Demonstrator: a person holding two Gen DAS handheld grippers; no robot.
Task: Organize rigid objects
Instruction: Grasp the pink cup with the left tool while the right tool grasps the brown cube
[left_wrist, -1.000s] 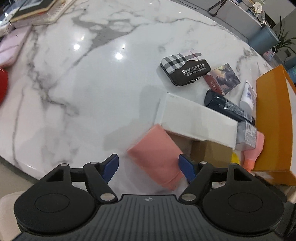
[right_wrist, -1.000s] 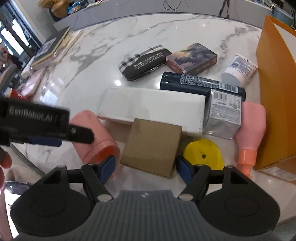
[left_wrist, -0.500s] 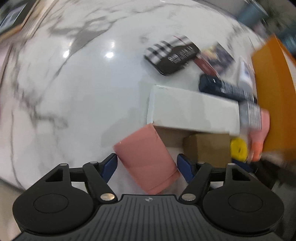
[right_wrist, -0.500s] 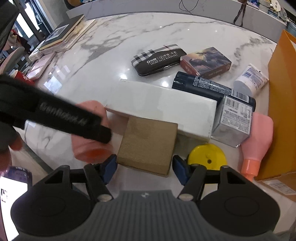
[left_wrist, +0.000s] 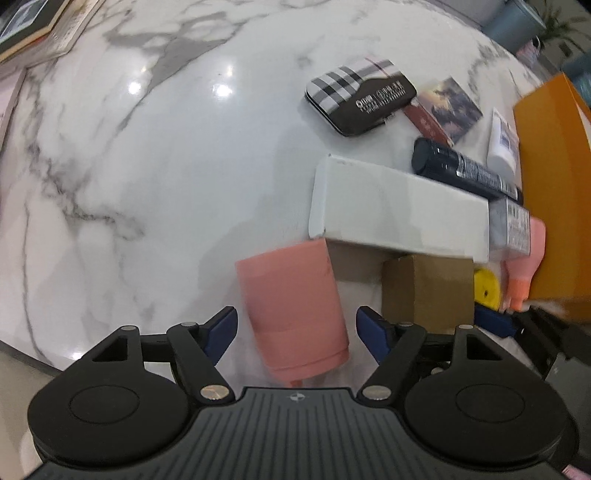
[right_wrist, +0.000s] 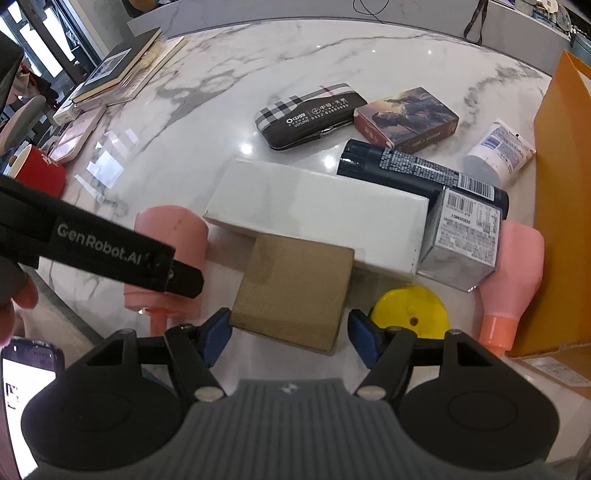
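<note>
A pink bottle (left_wrist: 291, 306) lies on the marble table between the open jaws of my left gripper (left_wrist: 295, 326); the fingers do not touch it. It also shows in the right wrist view (right_wrist: 168, 243), partly behind the left gripper's arm (right_wrist: 110, 251). A brown cardboard box (right_wrist: 295, 291) lies against a long white box (right_wrist: 317, 210). My right gripper (right_wrist: 290, 334) is open with its fingers at either side of the brown box's near edge. A yellow disc (right_wrist: 408, 310) and a second pink bottle (right_wrist: 511, 269) lie to the right.
Behind the white box lie a black tube (right_wrist: 424, 173), a silver carton (right_wrist: 461, 236), a plaid case (right_wrist: 310, 114), a picture box (right_wrist: 406, 114) and a white tube (right_wrist: 496, 151). An orange box (right_wrist: 565, 206) stands at the right. Books (right_wrist: 122, 70) and a red mug (right_wrist: 37, 170) are at the left.
My left gripper has swung over the pink bottle, which now lies between its fingers. My right gripper has moved a little closer to the brown box.
</note>
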